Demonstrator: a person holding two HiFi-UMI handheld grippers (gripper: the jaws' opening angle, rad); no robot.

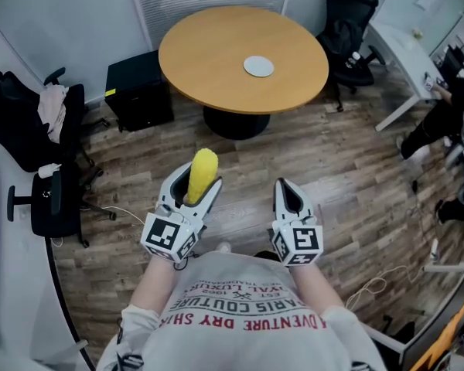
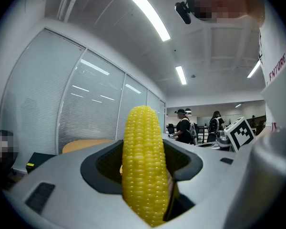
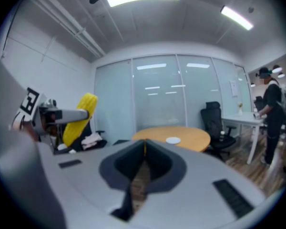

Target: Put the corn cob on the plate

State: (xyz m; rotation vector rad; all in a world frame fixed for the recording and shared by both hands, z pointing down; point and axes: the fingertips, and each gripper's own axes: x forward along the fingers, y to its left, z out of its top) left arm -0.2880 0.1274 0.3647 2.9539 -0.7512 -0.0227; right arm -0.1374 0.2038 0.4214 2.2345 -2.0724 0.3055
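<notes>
Nearest the camera, the corn cob (image 1: 203,173) is seen clamped upright between the jaws of the left tool (image 1: 198,182), its tip standing above them. The pick-up is thus judged to be done. Beside it, the right tool (image 1: 289,185) is carried with its jaws pressed together and nothing between them. Both tools are held out in front of the person's chest, over the wooden floor (image 1: 348,176), well short of the table (image 1: 216,60). Beyond that stretch of floor, the round table is shown with the small white plate (image 1: 258,66) lying alone on its top, nothing on it. The carry is therefore judged to be under way but unfinished. The floor between the person and the table has yet to be crossed, and the cob has to be brought over the plate, lowered onto it and let go. An office chair (image 1: 348,29) and a dark cabinet (image 1: 139,91) are seen beside the table, off the straight line to it.
</notes>
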